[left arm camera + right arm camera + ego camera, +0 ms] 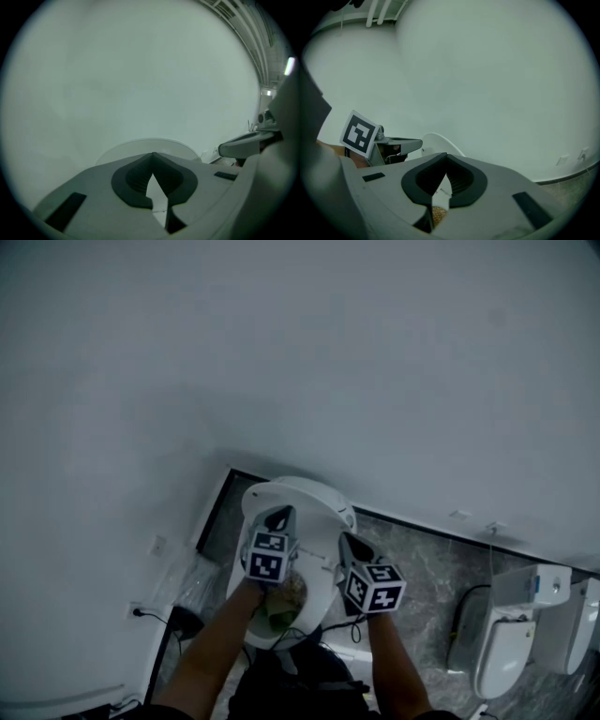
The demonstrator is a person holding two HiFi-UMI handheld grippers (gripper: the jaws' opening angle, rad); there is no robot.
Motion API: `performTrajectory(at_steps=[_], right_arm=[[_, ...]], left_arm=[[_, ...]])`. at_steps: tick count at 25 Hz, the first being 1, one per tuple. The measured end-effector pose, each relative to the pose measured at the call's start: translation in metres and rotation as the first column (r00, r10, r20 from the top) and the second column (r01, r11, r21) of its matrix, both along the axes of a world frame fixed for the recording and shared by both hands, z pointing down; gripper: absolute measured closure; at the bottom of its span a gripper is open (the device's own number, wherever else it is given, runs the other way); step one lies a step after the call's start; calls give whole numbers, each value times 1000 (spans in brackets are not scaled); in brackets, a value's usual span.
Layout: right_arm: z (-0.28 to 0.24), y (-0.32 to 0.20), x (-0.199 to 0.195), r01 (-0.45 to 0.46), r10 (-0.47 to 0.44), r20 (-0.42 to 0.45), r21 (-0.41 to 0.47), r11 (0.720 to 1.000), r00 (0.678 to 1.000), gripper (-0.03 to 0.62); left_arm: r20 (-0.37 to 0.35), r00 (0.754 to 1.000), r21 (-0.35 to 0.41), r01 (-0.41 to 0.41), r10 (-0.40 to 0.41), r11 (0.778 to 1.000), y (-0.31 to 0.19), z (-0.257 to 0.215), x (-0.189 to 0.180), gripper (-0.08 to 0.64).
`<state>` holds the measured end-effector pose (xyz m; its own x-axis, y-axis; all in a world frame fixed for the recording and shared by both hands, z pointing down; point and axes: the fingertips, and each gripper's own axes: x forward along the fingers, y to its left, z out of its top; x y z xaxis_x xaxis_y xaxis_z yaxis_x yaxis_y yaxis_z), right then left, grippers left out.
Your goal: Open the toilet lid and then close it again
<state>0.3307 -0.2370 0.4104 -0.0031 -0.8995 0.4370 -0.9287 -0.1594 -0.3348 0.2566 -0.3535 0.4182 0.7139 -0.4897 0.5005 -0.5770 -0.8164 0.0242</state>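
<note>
In the head view a white toilet [323, 592] stands against the wall with its lid [305, 495] raised and the bowl open below, something yellow-green inside. My left gripper [279, 515] is over the bowl's left side, pointing at the lid, jaws shut on nothing. My right gripper [349, 544] hovers over the right side, also shut and empty. In the left gripper view the shut tips [153, 154] sit just before the lid's rounded edge [136, 146]; whether they touch it I cannot tell. The right gripper view shows its shut tips [446, 155], the lid [438, 142] and the left gripper [401, 145].
A plain white wall [309, 352] rises behind the toilet. Two more white toilets [502, 652] stand to the right on the dark marbled floor [422, 554]. A dark object [185, 620] and a wall socket [139, 611] are at the left.
</note>
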Motion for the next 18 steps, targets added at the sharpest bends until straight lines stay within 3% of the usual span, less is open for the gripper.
performTrajectory(at_steps=[11, 18], right_arm=[[-34, 19, -23, 8, -5, -66, 46, 999, 998, 581], [-51, 17, -21, 15, -7, -128, 67, 998, 992, 581]], left_arm=[[-76, 997, -15, -36, 34, 999, 56, -40, -50, 552], [-76, 996, -23, -43, 41, 999, 79, -44, -76, 552]])
